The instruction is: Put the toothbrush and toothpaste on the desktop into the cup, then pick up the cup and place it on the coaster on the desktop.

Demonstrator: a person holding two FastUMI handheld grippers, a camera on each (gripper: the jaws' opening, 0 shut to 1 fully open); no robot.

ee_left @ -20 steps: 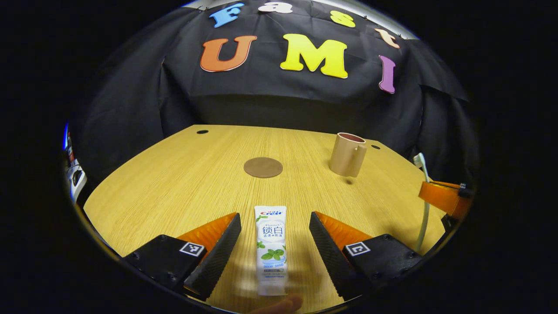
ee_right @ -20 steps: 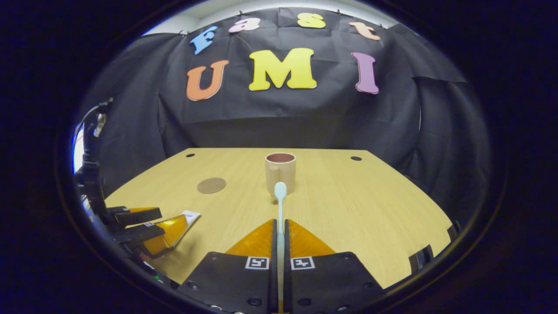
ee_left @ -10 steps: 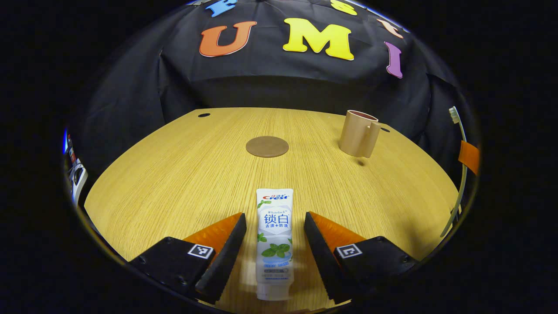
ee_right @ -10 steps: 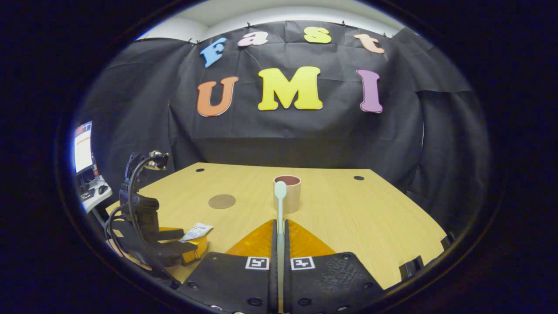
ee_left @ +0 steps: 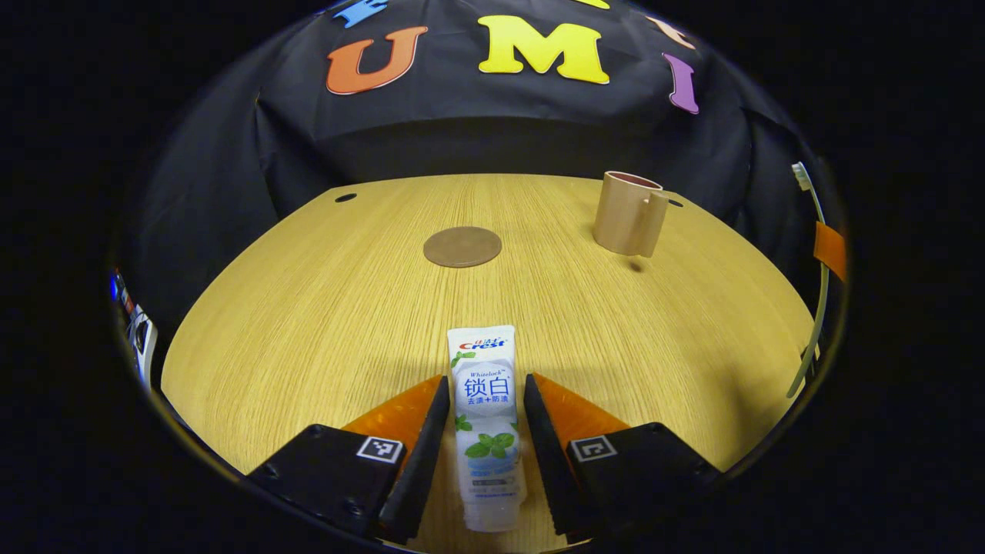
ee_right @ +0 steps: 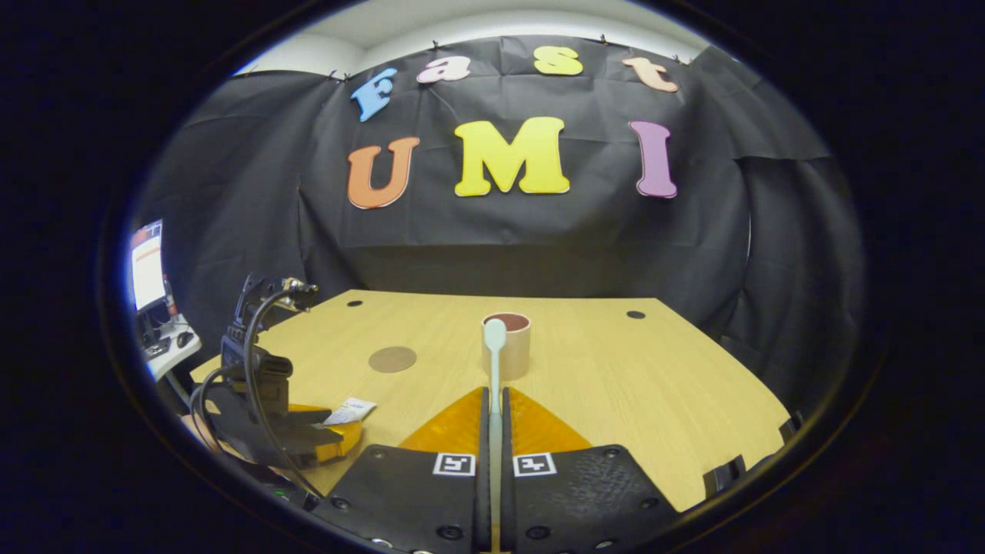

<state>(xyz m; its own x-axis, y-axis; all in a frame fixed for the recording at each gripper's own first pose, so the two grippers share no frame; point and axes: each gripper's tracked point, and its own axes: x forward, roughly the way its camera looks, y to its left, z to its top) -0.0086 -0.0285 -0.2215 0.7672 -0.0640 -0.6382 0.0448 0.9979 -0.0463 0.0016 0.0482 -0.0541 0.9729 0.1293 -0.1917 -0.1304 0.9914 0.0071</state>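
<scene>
Two fingers of left gripper narrowed beside toothpaste, right gripper still clamps toothbrush

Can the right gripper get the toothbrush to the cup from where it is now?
Probably yes. The right gripper is shut on the toothbrush, whose head points straight at the cup. The cup stands upright, mouth open, with bare table between; the left gripper is off to the side.
</scene>
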